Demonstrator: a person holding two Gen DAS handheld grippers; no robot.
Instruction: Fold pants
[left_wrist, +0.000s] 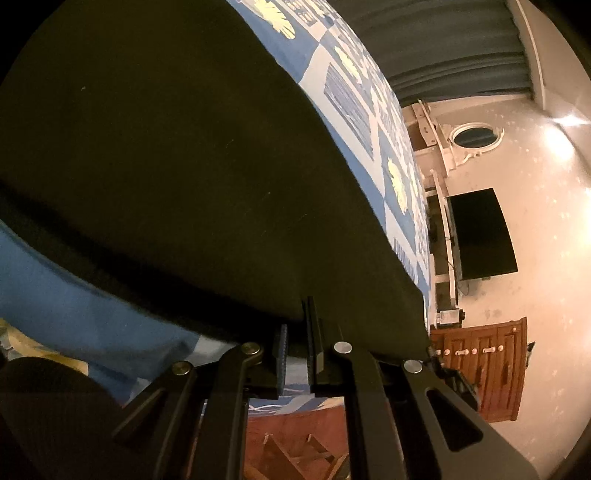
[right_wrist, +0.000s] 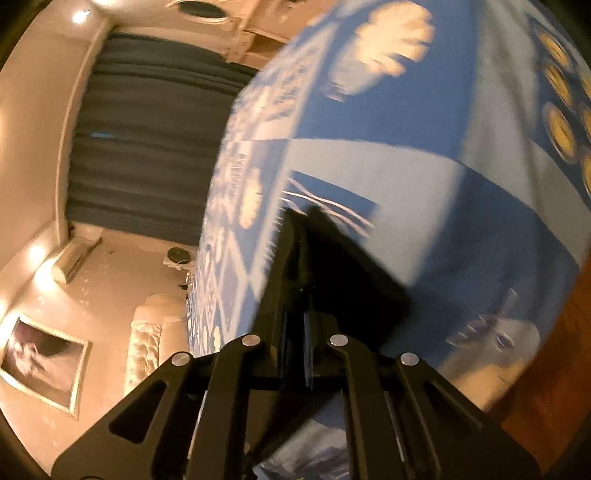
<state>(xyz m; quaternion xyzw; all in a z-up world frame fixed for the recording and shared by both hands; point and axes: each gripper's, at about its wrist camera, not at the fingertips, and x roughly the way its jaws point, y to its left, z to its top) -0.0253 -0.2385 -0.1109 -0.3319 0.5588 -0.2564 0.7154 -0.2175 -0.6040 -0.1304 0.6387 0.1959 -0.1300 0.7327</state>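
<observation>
My left gripper (left_wrist: 297, 332) is pinched down on the near hem of the dark, soft cotton pants (left_wrist: 177, 177), its jaws closed to a sliver with only cloth between them. The pants spread as a broad flat panel over the blue-and-white patterned bedspread with yellow leaf prints (left_wrist: 354, 107), one straight edge running away toward the far side of the bed.

My right gripper (right_wrist: 295, 254) is likewise squeezed nearly shut, and a bunched corner of the same dark fabric sticks out past the tips and drapes off to the right. The right wrist view is blurred, so I cannot tell how much cloth sits between the pads.

I judge this to be the carry of a fold: both corners gripped, ready to travel over the bedspread. To do it well, I should keep both grips firm, since thin cloth slips out of a weak pinch. I should move the two corners together at one height, keeping the edge between them taut but not stretched, so the panel rolls over itself cleanly. I should set the held edge down square on the matching far edge before letting go; a skewed landing would leave a crooked crease.
</observation>
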